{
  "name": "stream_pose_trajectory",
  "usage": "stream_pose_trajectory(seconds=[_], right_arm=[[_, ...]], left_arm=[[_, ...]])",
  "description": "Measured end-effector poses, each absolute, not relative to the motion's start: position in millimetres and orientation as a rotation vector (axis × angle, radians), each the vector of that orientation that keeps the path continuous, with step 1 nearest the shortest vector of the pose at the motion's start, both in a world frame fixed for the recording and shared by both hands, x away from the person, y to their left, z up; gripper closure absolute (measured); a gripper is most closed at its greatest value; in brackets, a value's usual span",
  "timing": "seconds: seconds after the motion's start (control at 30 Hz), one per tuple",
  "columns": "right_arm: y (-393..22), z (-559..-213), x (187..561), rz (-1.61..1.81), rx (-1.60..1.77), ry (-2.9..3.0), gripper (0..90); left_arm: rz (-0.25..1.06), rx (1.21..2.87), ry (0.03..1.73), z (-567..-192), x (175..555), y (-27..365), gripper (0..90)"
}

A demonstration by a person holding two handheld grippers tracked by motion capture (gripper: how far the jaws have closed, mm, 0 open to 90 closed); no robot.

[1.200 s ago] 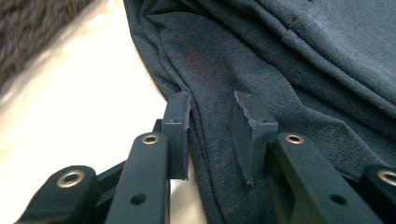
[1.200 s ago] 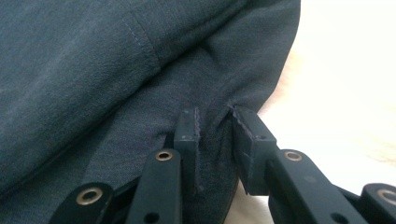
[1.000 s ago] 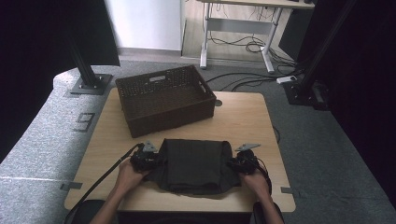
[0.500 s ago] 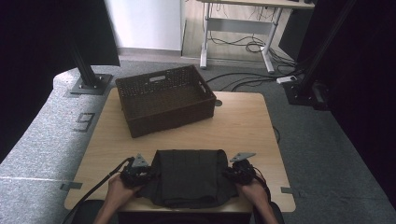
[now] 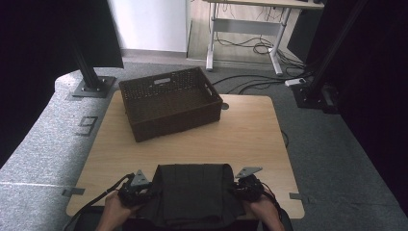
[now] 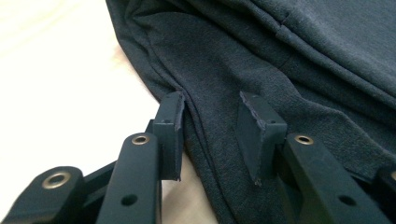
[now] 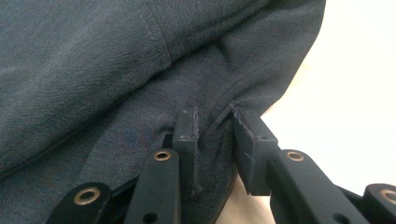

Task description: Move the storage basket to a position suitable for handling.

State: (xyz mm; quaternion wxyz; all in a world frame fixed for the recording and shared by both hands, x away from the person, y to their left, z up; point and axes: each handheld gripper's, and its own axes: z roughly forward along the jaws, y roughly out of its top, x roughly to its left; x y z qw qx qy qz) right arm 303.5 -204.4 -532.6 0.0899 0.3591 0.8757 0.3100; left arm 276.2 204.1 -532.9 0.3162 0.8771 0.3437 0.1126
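A: Item: folded garment, near edge of desk. Tools?

B: My left tool: jaws just opening, cloth loose between. My right tool: pinching the hem. Risk: a one-sided tug skews the fold.

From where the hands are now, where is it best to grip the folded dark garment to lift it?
Probably at its two side edges. The dark garment lies folded flat at the table's near edge, so each tool can come in level from its own side and pinch the layered fold.
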Motion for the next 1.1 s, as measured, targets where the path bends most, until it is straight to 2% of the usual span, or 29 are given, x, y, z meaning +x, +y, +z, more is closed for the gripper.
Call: stream_pose_trajectory(seconds=[0.23,0.33,0.47,0.53,0.57,0.7,1.0,1.1], right_arm=[[-206,-533,291,0.93,1.072,2.608,68.8],[-207,-531,293,0.92,1.084,2.606,60.3],[-210,-524,298,0.954,1.096,2.561,47.1],[-211,-523,300,0.962,1.094,2.544,44.8],[-213,-520,304,0.961,1.089,2.514,38.5],[-219,-516,312,0.958,1.11,2.462,26.8],[-236,-512,333,0.931,1.189,2.383,14.0],[-239,-512,338,0.914,1.216,2.347,12.8]], left_arm=[[0.292,2.313,0.894,-533,269,204,59.1],[0.282,2.308,0.91,-532,274,206,51.1],[0.268,2.281,0.95,-529,283,210,36.3],[0.267,2.271,0.959,-528,286,211,31.5],[0.256,2.254,0.977,-526,291,214,29.8],[0.263,2.21,1.019,-519,302,220,22.9],[0.338,2.177,1.088,-499,332,234,13.7],[0.326,2.165,1.099,-495,341,236,10.8]])
